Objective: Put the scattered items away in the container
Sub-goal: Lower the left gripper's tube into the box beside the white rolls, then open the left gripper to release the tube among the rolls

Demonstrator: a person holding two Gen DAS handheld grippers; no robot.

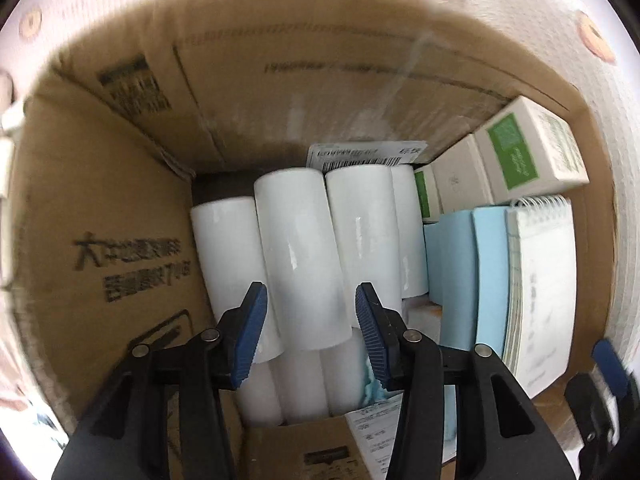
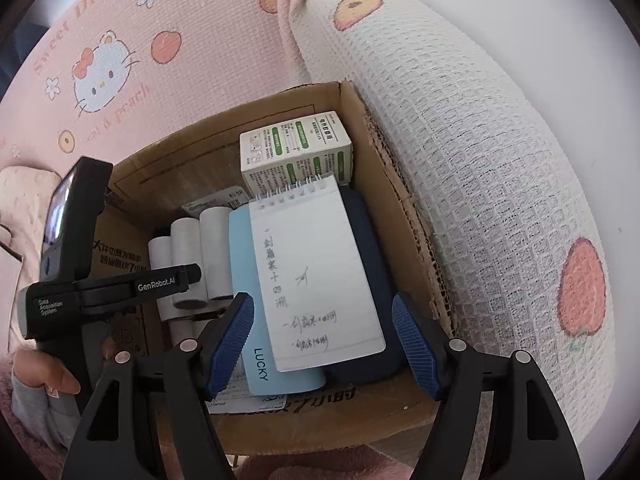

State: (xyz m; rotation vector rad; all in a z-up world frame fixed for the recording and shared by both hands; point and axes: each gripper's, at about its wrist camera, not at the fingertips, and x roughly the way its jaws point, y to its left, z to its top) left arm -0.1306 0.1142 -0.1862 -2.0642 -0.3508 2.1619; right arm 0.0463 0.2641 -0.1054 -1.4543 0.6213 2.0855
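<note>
A brown cardboard box (image 1: 120,208) holds several white paper rolls (image 1: 296,248), light blue books (image 1: 460,272), a spiral notepad (image 1: 540,288) and green-and-white small boxes (image 1: 528,148). My left gripper (image 1: 312,316) is open inside the box, its jaws on either side of the top roll's near end, not clamped on it. My right gripper (image 2: 324,344) is open and empty above the box's (image 2: 400,208) near right part, over the spiral notepad (image 2: 316,268), which lies on a light blue "LUCKY" book (image 2: 248,304) and a dark blue item (image 2: 372,248). The left gripper's body (image 2: 120,284) shows over the rolls (image 2: 188,260).
The box sits on a pink Hello Kitty sheet (image 2: 132,52). A rolled white waffle blanket (image 2: 480,184) presses along the box's right side. A green-and-white carton (image 2: 296,148) stands at the box's far wall. A shipping label (image 1: 364,154) lies behind the rolls.
</note>
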